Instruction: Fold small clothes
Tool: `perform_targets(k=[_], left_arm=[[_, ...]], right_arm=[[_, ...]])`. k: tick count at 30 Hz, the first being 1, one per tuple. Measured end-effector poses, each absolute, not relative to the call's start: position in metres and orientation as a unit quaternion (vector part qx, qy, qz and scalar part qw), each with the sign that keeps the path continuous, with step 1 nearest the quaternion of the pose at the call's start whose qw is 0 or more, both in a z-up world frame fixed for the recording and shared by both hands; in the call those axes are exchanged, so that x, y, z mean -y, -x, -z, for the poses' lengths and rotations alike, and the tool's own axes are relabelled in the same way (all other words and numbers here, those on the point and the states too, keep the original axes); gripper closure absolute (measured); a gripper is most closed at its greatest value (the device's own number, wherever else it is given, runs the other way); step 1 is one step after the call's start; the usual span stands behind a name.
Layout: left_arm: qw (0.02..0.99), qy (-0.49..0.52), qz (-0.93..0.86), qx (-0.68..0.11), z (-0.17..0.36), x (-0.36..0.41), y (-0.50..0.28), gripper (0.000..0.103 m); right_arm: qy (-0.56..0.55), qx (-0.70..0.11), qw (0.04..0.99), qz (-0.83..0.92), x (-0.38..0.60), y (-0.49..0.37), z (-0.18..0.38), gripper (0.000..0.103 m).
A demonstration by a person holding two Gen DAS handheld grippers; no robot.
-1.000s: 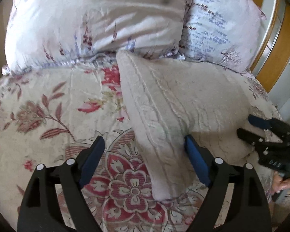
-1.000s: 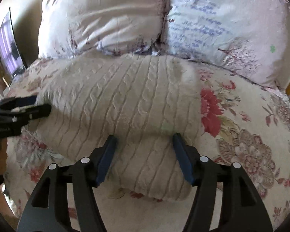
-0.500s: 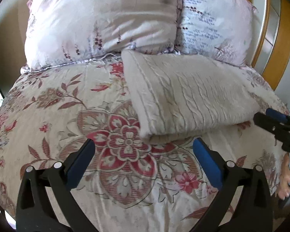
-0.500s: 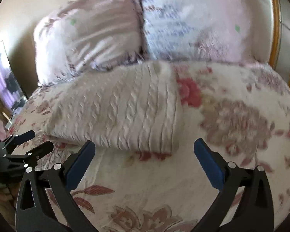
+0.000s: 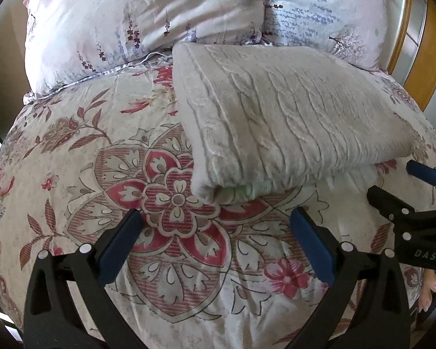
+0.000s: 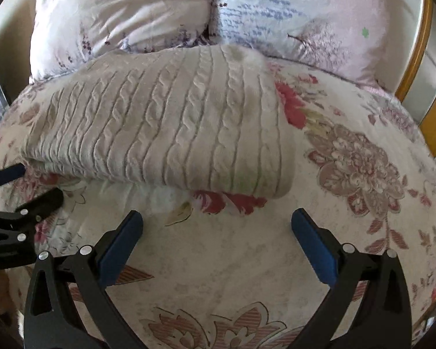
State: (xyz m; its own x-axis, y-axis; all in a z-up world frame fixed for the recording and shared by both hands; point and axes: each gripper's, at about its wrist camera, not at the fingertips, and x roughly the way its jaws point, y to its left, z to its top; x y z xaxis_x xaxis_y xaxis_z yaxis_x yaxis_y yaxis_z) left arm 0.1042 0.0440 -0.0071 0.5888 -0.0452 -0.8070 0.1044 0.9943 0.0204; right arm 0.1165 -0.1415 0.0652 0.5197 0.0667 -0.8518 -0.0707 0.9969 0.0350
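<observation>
Where floral quilt [image 5: 107, 151] puckers, folded cable-knit sweater [image 5: 290, 122] lies rectangular

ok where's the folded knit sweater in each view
Left wrist: sweater sits upper right of centre, beyond the open left tongs.
Right wrist: sweater sits left of centre, beyond the open right tongs.
Shared landmark: the seam between the two pillows, behind the sweater.

A cream cable-knit pattern is shown on the folded sweater [image 5: 290, 122], with a pale green edge glimpsed beneath. The bedspread [image 5: 101, 151] is printed with red, pink and brown flowers on off-white. The pillows [image 6: 305, 14] are patterned in lilac sprigs on pale pink. Blue pads are seen on black gripper fingers [image 6: 314, 244].
</observation>
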Motion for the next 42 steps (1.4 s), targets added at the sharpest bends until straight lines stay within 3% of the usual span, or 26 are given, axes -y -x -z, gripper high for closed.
perform_targets(k=[42], left_arm=[[0.891, -0.032, 0.039, -0.451, 0.0075, -0.0433, -0.1050, 0.002]], right_arm=[[-0.009, -0.494, 0.868, -0.042, 0.1431, -0.1171, -0.0636, 0.001]])
